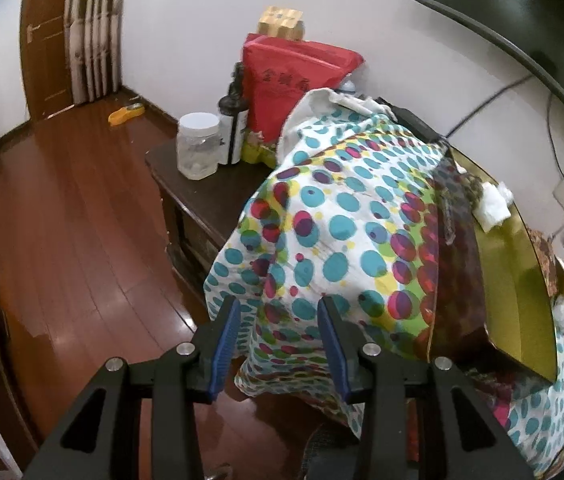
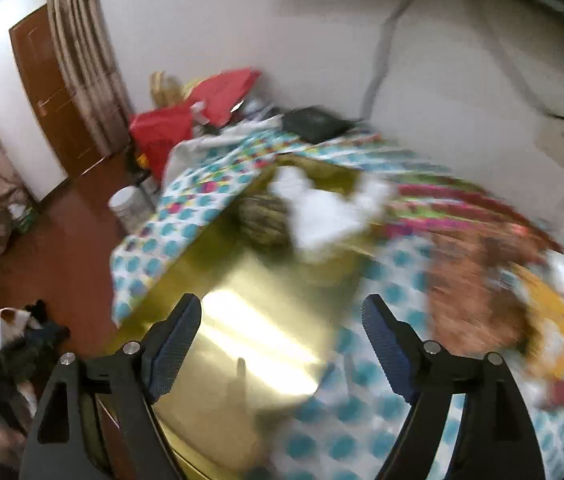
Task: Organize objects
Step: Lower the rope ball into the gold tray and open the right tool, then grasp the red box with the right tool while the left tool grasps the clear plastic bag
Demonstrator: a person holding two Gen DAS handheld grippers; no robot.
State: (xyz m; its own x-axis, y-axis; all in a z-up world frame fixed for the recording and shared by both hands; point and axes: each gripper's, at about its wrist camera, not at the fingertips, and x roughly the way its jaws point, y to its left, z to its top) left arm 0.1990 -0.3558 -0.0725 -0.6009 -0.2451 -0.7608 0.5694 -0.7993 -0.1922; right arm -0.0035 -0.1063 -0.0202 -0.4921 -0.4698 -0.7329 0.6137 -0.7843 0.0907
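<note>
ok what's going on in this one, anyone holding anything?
Nothing is held. A person works two handheld grippers over a surface draped in a polka-dot cloth. The left gripper hangs open and empty near the cloth's hanging edge. The right gripper is open and empty above a shallow gold box; that view is motion-blurred. White crumpled paper lies at the box's far end. A clear jar and a red bag stand on the dark cabinet beyond.

Left wrist view looks steeply down past the dotted cloth [image 1: 322,216] edge toward floor; right wrist view, blurred, hovers nearer above the gold box [image 2: 250,320]; both share these.
</note>
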